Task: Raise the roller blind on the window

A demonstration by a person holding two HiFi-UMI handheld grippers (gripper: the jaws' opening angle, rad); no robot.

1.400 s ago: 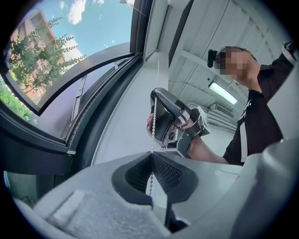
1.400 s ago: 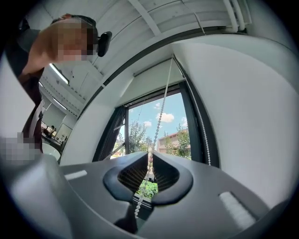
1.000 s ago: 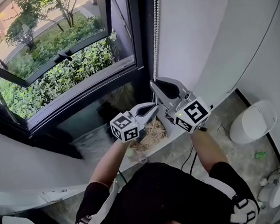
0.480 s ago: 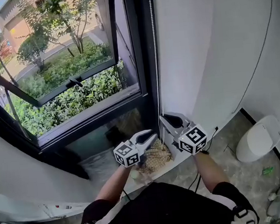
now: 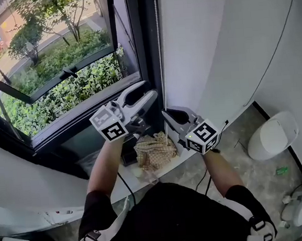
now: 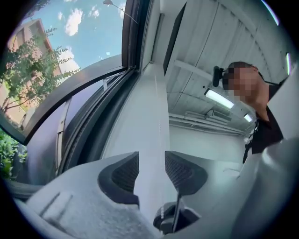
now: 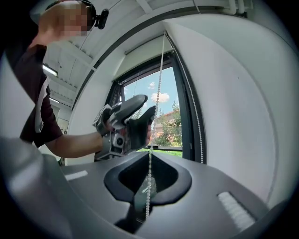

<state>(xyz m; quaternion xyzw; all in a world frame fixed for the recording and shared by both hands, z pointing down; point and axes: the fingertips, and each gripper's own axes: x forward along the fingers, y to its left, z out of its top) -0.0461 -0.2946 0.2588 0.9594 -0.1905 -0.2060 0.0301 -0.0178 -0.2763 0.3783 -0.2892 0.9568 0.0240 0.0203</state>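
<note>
A white bead chain (image 5: 159, 48) hangs down the dark window frame (image 5: 145, 44) beside the white wall. My right gripper (image 5: 168, 116) is low at the frame and shut on this chain. In the right gripper view the chain (image 7: 158, 84) runs down into the closed jaws of the right gripper (image 7: 149, 163). A second strand (image 7: 196, 116) hangs free by the wall. My left gripper (image 5: 147, 91) is higher, up against the frame next to the chain. The left gripper (image 6: 152, 163) has its jaws opening, and nothing shows between its ribbed pads (image 6: 178, 168).
A woven straw bag (image 5: 153, 149) lies on the low ledge (image 5: 181, 155) under the grippers. A white bin (image 5: 272, 133) stands on the floor at right. A black cable (image 5: 272, 59) crosses the wall. The tilted window sash (image 5: 48, 82) stands open over green bushes outside.
The left gripper has opened and risen from beside the right gripper to higher on the frame. The right gripper, still shut on the chain, has come lower.
</note>
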